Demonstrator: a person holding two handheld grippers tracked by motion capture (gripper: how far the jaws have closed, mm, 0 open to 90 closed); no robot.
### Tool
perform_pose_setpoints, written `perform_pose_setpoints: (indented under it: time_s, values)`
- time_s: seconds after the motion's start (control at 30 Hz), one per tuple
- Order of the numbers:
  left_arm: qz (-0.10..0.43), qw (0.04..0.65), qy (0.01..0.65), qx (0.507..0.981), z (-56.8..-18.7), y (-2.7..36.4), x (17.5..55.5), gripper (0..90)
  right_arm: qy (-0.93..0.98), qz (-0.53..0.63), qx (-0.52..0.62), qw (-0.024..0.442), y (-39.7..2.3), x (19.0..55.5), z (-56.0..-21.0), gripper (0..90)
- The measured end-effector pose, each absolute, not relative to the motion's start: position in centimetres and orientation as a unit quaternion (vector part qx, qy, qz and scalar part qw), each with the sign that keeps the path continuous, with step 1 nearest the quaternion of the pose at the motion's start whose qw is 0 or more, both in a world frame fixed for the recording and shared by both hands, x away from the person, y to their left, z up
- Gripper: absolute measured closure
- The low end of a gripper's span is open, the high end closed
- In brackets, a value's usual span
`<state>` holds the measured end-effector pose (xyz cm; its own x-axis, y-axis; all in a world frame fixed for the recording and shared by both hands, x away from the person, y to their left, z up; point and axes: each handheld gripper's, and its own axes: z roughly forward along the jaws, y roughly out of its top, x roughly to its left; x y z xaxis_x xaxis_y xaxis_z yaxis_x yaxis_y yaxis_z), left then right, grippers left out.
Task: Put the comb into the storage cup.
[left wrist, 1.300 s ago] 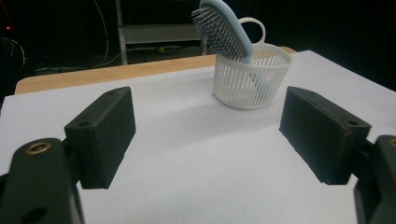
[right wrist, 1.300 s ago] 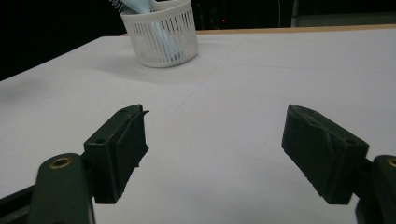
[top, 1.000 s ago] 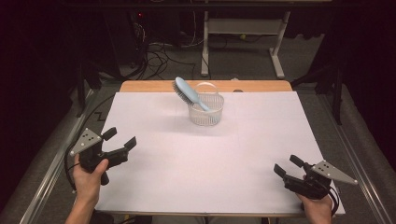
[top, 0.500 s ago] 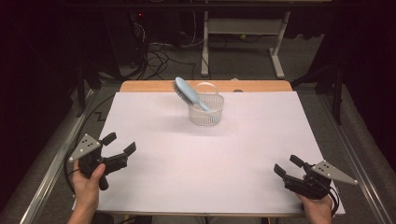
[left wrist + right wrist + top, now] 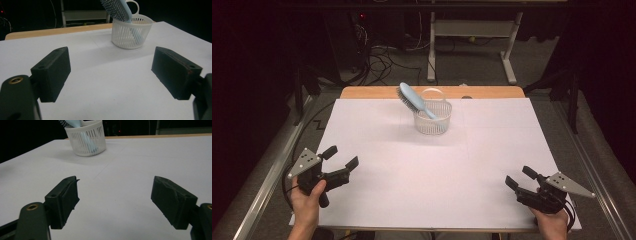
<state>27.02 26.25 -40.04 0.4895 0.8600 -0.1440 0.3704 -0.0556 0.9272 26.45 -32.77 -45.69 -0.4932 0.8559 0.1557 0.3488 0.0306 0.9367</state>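
Note:
A white slotted basket (image 5: pixel 433 117) stands near the far middle of the white table top (image 5: pixel 432 170). A light blue hairbrush (image 5: pixel 412 99) leans in it, handle down, bristle head sticking out up and to the left. The basket (image 5: pixel 130 31) and the hairbrush (image 5: pixel 117 8) sit ahead of my left gripper (image 5: pixel 111 75), whose jaws are wide apart with nothing between them. My left gripper (image 5: pixel 341 159) rests at the near left, held by a hand. My right gripper (image 5: pixel 520 178) is at the near right, open and empty, facing the basket (image 5: pixel 86 137) and hairbrush (image 5: pixel 75 123).
A wooden strip (image 5: pixel 432 92) runs along the table's far edge. Behind it are a metal frame (image 5: pixel 472 35) and loose cables (image 5: pixel 377 55) on the floor. Metal rails (image 5: pixel 267 180) flank the table on both sides.
My left gripper has moved a little toward the near edge of the table. The right gripper, basket and hairbrush are as before.

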Motion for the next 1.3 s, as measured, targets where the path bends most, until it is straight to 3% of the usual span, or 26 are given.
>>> perform_pose_setpoints:
  time_s: [1.3]
  values:
    - [0.235,0.509,0.464,0.686,-41.9,26.8,27.2,15.9,0.677,0.537,0.444,0.237,-32.8,26.4,-45.7,22.5]
